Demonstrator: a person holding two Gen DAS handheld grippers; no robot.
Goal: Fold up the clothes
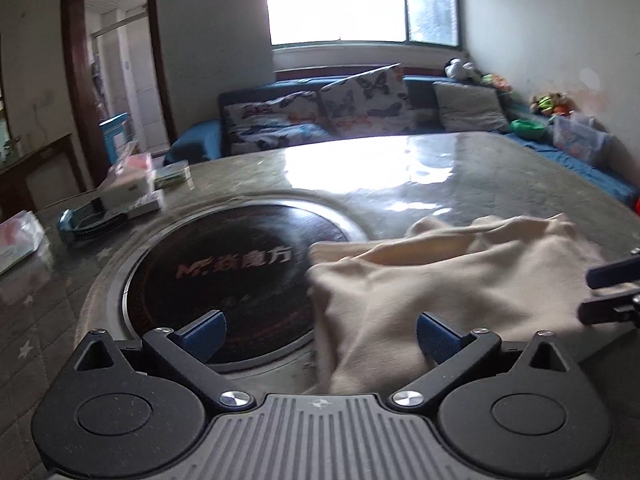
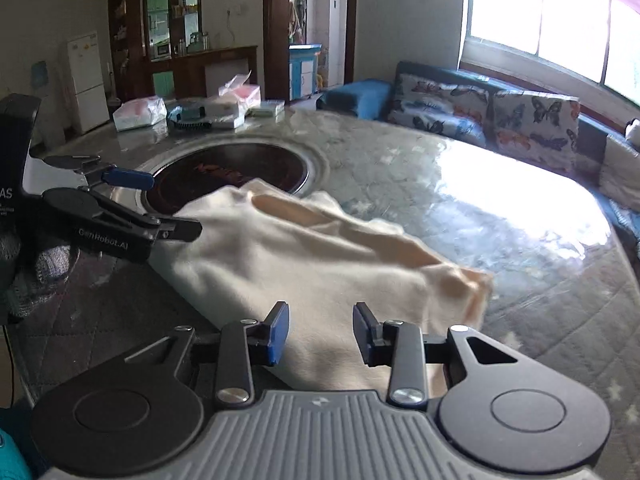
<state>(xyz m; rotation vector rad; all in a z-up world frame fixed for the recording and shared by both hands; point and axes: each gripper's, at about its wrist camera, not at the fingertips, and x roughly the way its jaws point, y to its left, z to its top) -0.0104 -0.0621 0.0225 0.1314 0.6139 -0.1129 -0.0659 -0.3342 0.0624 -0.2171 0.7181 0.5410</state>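
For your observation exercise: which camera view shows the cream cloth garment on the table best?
The right wrist view: the cream cloth garment appears nearly whole, its far edges clear. The left wrist view shows the garment partly cut off by the left gripper.

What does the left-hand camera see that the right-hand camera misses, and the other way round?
Only the left wrist view shows the stuffed toys on the far end of the sofa.

Only the right wrist view shows the white fridge and the wooden cabinet.

Both show the cream garment lying on the table, partly over its dark round plate, the butterfly cushions, and both open grippers, left and right.
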